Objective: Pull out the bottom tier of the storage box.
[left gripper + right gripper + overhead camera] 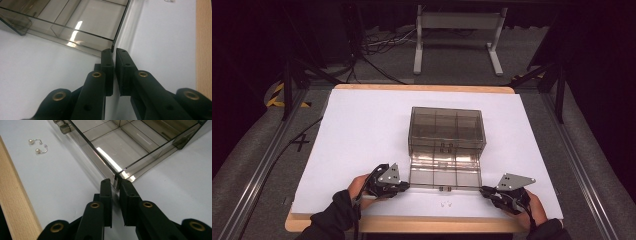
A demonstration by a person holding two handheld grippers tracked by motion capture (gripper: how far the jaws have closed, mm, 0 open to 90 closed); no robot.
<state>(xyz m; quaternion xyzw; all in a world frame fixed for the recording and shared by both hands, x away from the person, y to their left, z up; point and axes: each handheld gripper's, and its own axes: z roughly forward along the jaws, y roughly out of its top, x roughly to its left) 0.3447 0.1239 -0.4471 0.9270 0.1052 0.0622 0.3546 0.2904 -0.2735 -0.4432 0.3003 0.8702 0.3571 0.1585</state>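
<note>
grippers pinch the open lid's front corners: your left gripper (406, 185) and right gripper (482, 190) hold the smoky organiser box (446, 131) (mid-table), jaws narrow on its thin wall; earrings (38, 145) lie nearby.

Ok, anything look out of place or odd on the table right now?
Only the pair of pearl earrings: they lie loose on the white sheet in front of the open organiser box, outside its compartments. The lid lies flat and undamaged.
</note>
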